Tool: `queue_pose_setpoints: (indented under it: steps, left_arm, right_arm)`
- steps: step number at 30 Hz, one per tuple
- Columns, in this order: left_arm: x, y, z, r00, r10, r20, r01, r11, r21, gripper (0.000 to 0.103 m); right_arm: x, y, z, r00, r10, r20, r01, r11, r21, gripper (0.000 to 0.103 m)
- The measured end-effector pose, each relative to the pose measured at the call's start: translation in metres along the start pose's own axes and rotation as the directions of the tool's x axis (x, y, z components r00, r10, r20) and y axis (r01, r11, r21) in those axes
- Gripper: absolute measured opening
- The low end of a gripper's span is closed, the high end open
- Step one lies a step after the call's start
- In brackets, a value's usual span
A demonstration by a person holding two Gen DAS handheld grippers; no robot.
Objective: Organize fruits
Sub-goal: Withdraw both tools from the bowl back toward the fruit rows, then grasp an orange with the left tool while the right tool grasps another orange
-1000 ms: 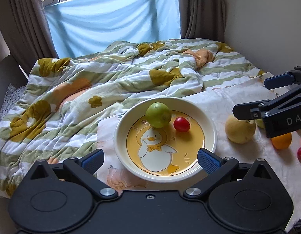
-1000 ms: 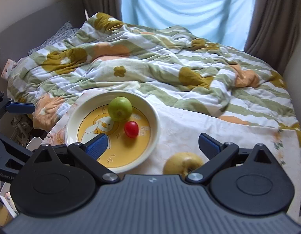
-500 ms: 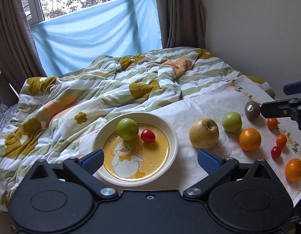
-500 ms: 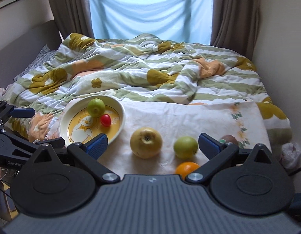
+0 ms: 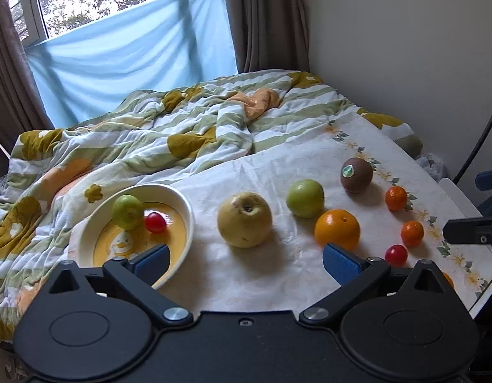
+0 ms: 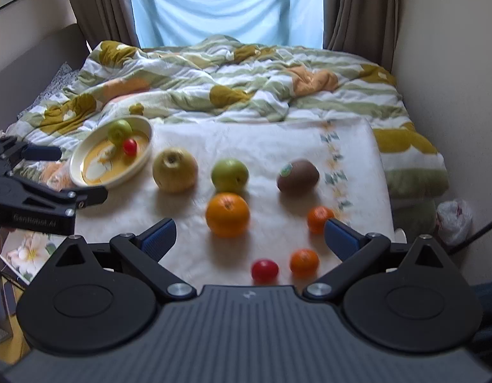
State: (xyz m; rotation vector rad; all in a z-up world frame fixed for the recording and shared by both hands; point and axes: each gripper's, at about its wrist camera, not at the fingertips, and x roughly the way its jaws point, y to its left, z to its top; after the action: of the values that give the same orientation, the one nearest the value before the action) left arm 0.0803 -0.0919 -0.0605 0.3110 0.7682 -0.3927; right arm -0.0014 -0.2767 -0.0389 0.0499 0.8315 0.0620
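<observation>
A cream plate with a yellow duck picture lies at the left of a white cloth and holds a small green apple and a red cherry tomato. On the cloth lie a yellow pear-like fruit, a green apple, a large orange, a kiwi, small tangerines and another cherry tomato. My left gripper is open and empty, above the cloth's near edge. My right gripper is open and empty, over the fruits.
The cloth lies on a bed with a rumpled green-striped quilt. A wall runs along the right side. Curtains and a blue-covered window stand behind. A white plastic bag lies beside the bed at the right.
Both grippers have pulled back and swung right. The plate has slid left in both views, and the loose fruits on the cloth have come into sight. Both stay open.
</observation>
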Motion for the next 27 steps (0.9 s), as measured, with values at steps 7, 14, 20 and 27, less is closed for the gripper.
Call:
queue_pose_setpoints:
  steps: [7,14,20,27]
  left_arm:
    - [0.032,-0.039,0.006,0.999,-0.040,-0.031,0.041,0.999,0.027,0.103]
    - [0.068,-0.064,0.010,0.995,-0.065,-0.072,0.069,0.996,0.060,0.103]
    - [0.098,-0.079,0.011,0.990,-0.088,-0.106,0.097,0.992,0.080,0.101]
    - [0.123,-0.090,0.012,0.986,-0.092,-0.136,0.106,0.989,0.101,0.097]
  right_arm:
    - [0.006,-0.033,-0.034,0.997,0.013,-0.075,-0.012,1.000,0.023,0.103]
    - [0.020,-0.047,-0.056,0.989,0.046,-0.143,-0.039,0.998,0.052,0.103]
    - [0.036,-0.050,-0.067,0.979,0.082,-0.189,-0.067,0.994,0.083,0.103]
    - [0.048,-0.050,-0.074,0.969,0.105,-0.224,-0.084,0.991,0.101,0.103]
